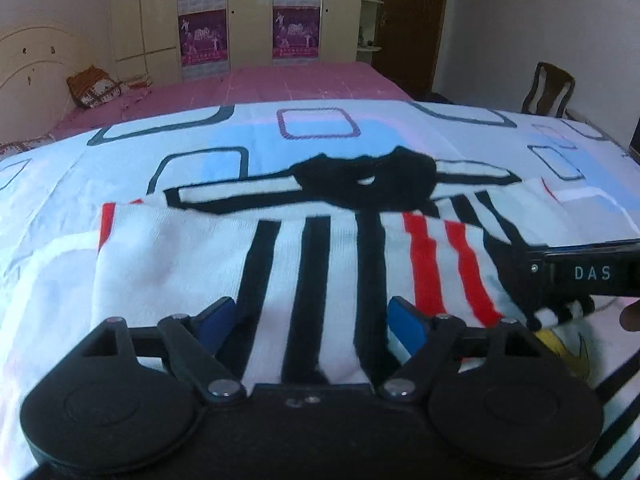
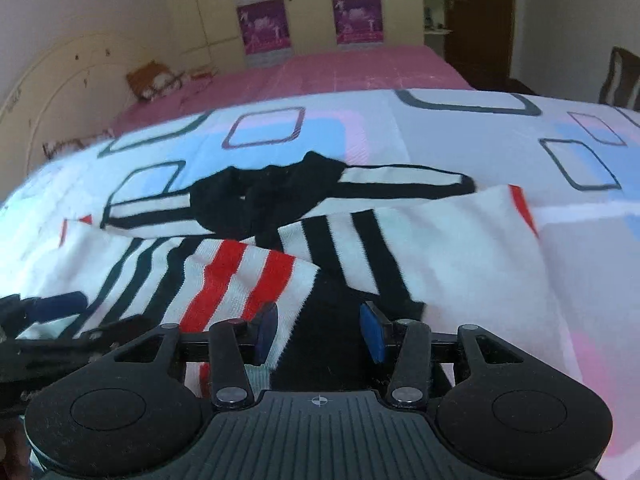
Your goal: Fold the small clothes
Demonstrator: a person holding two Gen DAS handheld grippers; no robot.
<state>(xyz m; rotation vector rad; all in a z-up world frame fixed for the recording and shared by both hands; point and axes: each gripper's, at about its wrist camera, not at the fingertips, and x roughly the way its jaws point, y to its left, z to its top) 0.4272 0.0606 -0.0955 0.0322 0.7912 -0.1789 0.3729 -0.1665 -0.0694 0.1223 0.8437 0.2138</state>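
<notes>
Striped shirt (image 1: 320, 264) lies flat on the patterned sheet (image 1: 256, 148), free sheet all round. Left tool (image 1: 316, 320) wide open over its near hem. Right tool (image 2: 318, 326) half-open astride a folded edge; grip unclear, hem hidden.

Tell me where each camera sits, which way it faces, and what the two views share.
Left wrist: on the left gripper, facing down-forward over the striped shirt; the right gripper juts in at right.
Right wrist: on the right gripper, facing the same shirt; the left gripper shows at left.
Shared: shirt, patterned sheet, pink bed, wardrobe.
</notes>
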